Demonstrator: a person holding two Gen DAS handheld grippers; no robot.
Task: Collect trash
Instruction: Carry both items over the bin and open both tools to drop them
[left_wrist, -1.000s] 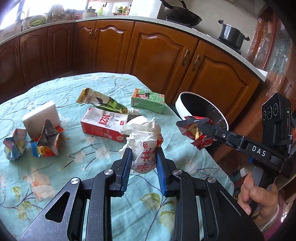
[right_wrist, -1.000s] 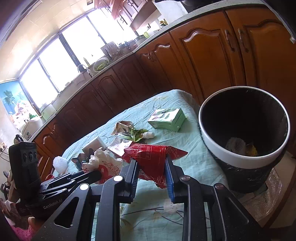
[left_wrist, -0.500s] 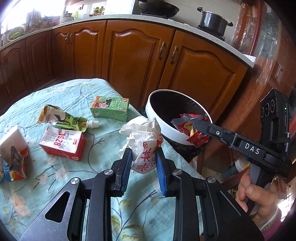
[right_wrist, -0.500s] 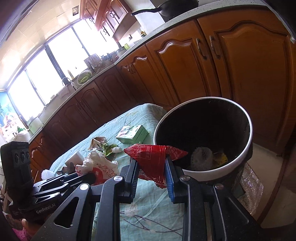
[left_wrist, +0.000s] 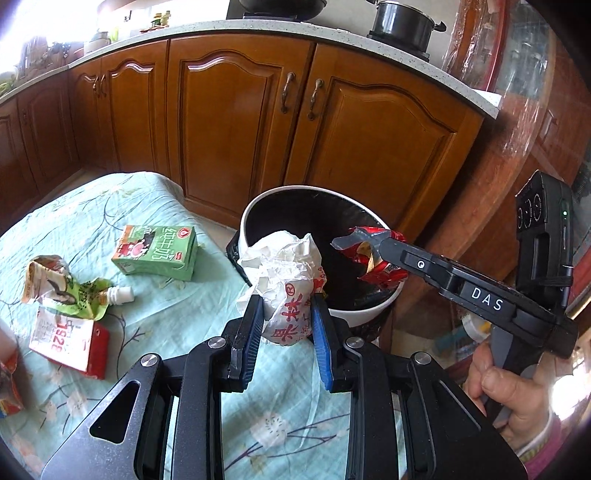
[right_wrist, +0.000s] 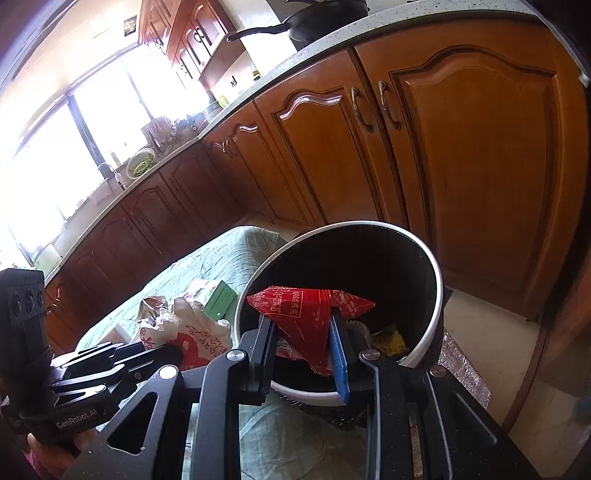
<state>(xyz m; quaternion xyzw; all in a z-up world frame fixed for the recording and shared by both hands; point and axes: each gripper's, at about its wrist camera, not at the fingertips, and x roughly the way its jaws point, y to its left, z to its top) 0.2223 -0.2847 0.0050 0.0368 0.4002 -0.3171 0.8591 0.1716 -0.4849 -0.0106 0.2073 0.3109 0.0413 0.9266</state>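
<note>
My left gripper is shut on a crumpled white paper bag with red lettering, held at the near rim of the white-rimmed, black-lined trash bin. My right gripper is shut on a red snack wrapper, which hangs over the bin's open mouth; the same wrapper shows in the left wrist view. Some trash lies at the bin's bottom. On the table lie a green milk carton, a torn green pouch and a red and white carton.
The table with a floral teal cloth ends right at the bin. Wooden kitchen cabinets stand close behind it, with a pot on the counter. A hand holds the right gripper's handle at the lower right.
Both grippers have moved from over the table toward the bin with their loads. The red wrapper is now over the bin's mouth, and the paper bag has reached its near rim.
</note>
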